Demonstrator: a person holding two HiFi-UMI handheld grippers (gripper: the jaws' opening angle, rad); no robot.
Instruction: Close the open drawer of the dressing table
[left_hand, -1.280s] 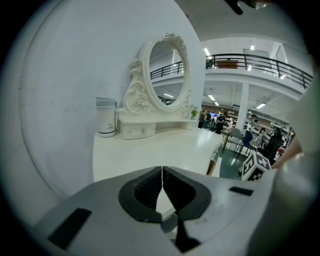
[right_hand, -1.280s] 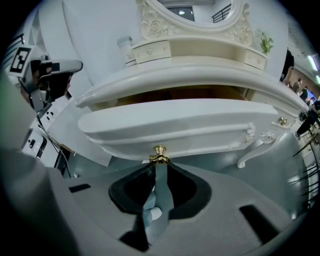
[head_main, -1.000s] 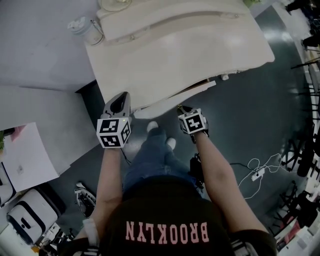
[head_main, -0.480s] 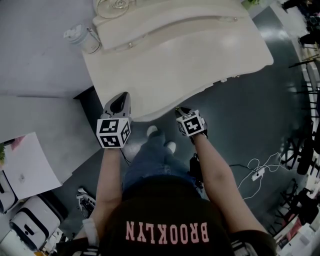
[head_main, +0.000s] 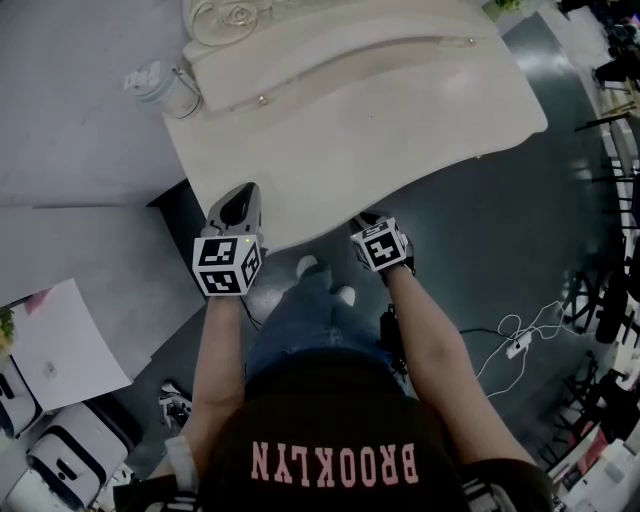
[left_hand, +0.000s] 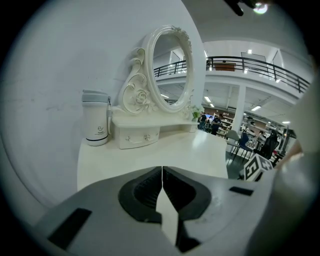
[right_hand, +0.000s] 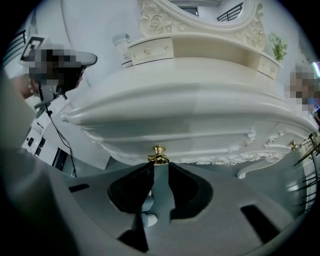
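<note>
Fingers, right gripper (right_hand: 160, 167): apart, just narrowing, knob (right_hand: 158, 154) at tips; left gripper (left_hand: 162, 172): together. Drawer (right_hand: 210, 142) now shut.

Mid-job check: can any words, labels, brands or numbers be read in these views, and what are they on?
"BROOKLYN": on the person's dark shirt, upside down in the head view.
White canister: a small printed mark, too small to read.
Marker cubes: black-and-white square patterns only, no words.
Nothing else is readable.

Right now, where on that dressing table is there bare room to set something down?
The wide tabletop is bare from its front edge back to the shelf with little drawers. Crowded only at the back: canister in the left corner, mirror above the shelf.
</note>
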